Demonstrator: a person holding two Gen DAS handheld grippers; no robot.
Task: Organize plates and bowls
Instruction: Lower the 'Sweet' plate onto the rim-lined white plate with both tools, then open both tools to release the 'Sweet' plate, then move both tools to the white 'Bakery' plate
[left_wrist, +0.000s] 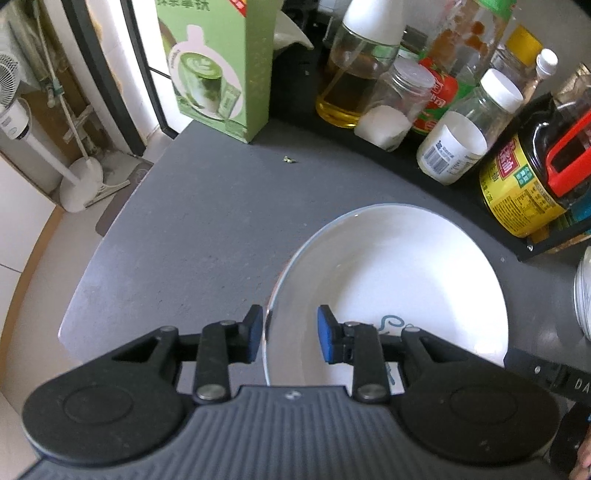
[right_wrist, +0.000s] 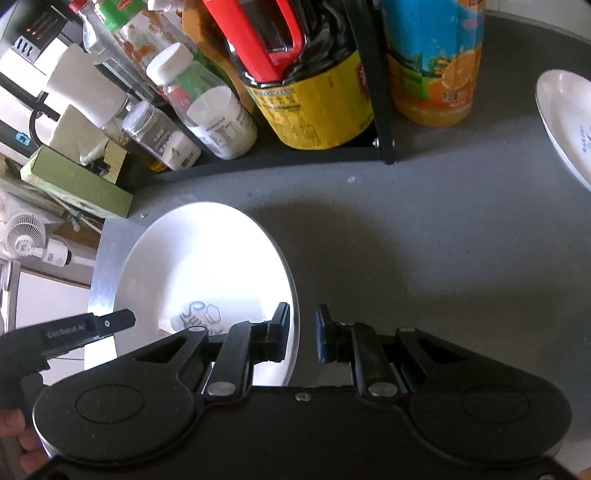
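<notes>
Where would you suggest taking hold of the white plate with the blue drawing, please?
Take the white plate by its thin raised rim, one finger inside and one outside. The left tool and right tool, both open, already straddle opposite edges; the plate lies flat, so only the rim offers purchase.

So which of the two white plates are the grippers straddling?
The near plate with the blue doodle; both grippers straddle its rim. The other plate lies far right, untouched.
</notes>
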